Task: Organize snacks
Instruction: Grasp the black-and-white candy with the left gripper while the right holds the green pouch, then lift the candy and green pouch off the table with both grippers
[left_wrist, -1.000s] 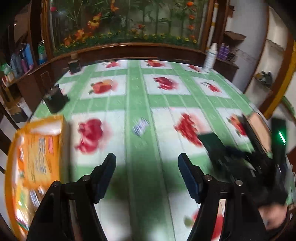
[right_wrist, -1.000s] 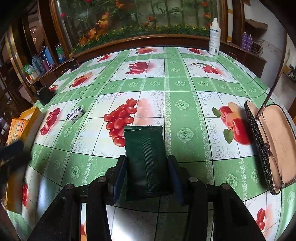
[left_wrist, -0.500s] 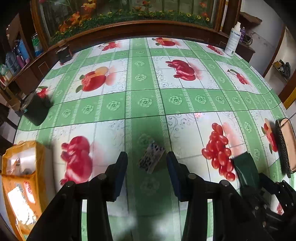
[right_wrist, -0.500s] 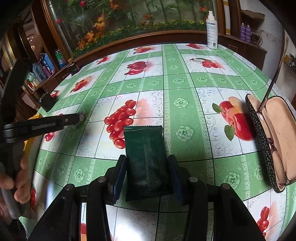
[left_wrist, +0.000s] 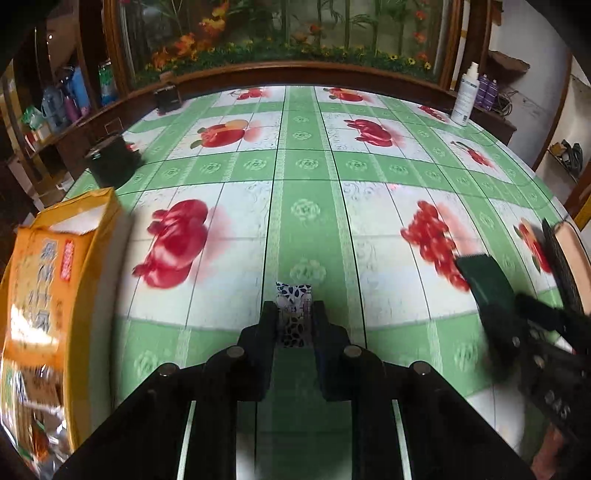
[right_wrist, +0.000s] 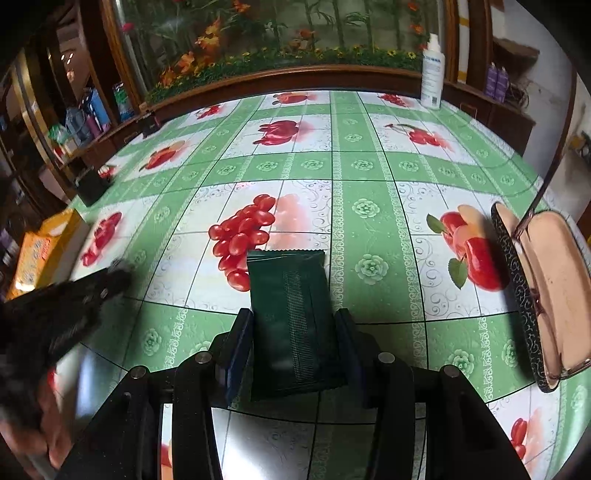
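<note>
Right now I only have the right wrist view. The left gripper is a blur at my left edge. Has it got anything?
Observer: Yes. The left gripper is shut on a small blue-and-white patterned packet.
Operator: Where does the orange snack box stand from there?
Observer: The orange snack box is to the left gripper's left, its top flap open.
Operator: Can you see my dark green packet?
Observer: Yes, the dark green packet sticks out of the right gripper at the left view's right edge, beside the open glasses case.
</note>
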